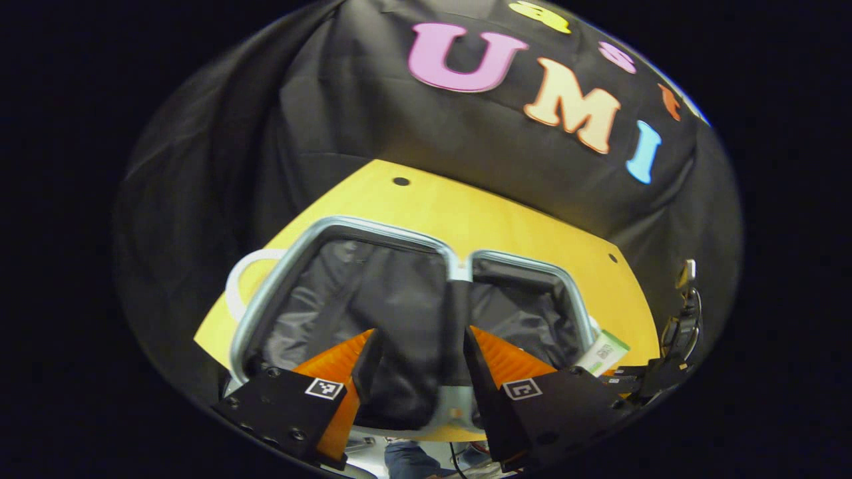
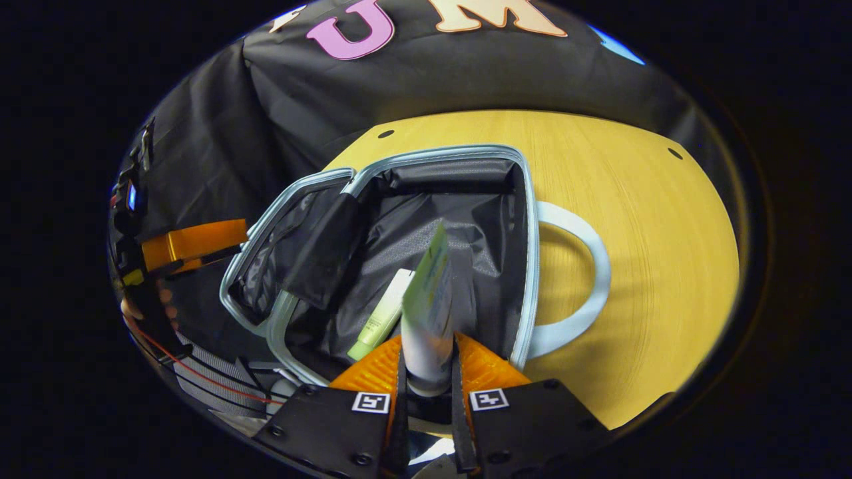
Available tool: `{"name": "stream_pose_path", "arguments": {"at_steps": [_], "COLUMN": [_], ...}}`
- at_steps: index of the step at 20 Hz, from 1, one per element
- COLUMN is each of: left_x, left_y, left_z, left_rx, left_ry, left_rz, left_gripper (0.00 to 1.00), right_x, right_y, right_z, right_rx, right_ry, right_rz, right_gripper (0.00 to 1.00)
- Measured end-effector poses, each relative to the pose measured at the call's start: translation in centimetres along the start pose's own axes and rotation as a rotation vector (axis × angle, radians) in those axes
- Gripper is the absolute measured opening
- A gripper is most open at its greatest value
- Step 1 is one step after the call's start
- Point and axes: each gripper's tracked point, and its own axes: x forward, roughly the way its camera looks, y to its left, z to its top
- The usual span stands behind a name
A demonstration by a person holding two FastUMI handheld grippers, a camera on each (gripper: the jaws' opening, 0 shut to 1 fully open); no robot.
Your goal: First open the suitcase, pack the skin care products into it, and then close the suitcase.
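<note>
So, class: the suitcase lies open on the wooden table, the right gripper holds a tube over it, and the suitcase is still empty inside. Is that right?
Not quite. The suitcase is not empty: the right gripper view shows a pale green tube already lying inside. The rest holds: it lies open on the wooden table, and the right gripper holds a tube over it.

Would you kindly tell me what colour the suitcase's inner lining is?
Dark grey to black, shiny fabric lining; clearest in the right gripper view.
</note>
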Motion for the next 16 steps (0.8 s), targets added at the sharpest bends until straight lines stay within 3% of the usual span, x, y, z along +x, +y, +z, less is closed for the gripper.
{"name": "stream_pose_path", "arguments": {"at_steps": [3, 4, 5, 9, 10, 11, 12, 13, 14, 16], "left_x": [-0.7, -0.8, -0.8, 0.1, 0.3, 0.5, 0.9, 1.4, 1.8, 3.0], "left_y": [6.3, 7.9, 9.1, 14.1, 15.3, 16.2, 17.0, 17.7, 18.5, 20.4], "left_z": [1.5, 1.8, 2.5, 3.7, 3.9, 4.1, 4.4, 4.4, 4.5, 4.2], "left_rx": [-0.041, -0.05, -0.057, -0.028, -0.028, -0.034, -0.045, -0.056, -0.064, -0.059], "left_ry": [-0.016, -0.017, -0.024, -0.028, -0.024, -0.022, -0.021, -0.019, -0.013, 0.013], "left_rz": [0.076, 0.092, 0.106, 0.179, 0.198, 0.203, 0.212, 0.217, 0.224, 0.249], "left_gripper": [0.71, 0.72, 0.75, 0.72, 0.78, 0.78, 0.87, 0.94, 0.94, 0.94], "right_x": [-0.3, -0.1, -0.6, -1.4, -1.6, -0.9, -2.7, -3.0, -3.4, -4.7], "right_y": [0.3, 0.5, 0.6, 0.3, 0.6, 0.6, 0.3, 0.2, 0.3, 0.3], "right_z": [1.1, 1.8, 2.6, 6.3, 7.1, 7.7, 8.5, 8.8, 9.3, 10.1], "right_rx": [0.007, 0.007, 0.009, 0.009, 0.013, 0.012, 0.002, -0.007, -0.013, -0.029], "right_ry": [-0.041, -0.06, -0.081, -0.163, -0.185, -0.212, -0.24, -0.256, -0.274, -0.31], "right_rz": [-0.034, -0.038, -0.04, -0.056, -0.05, -0.06, -0.075, -0.085, -0.091, -0.105], "right_gripper": [0.34, 0.29, 0.39, 0.36, 0.56, 0.75, 0.94, 0.92, 0.98, 0.98]}}
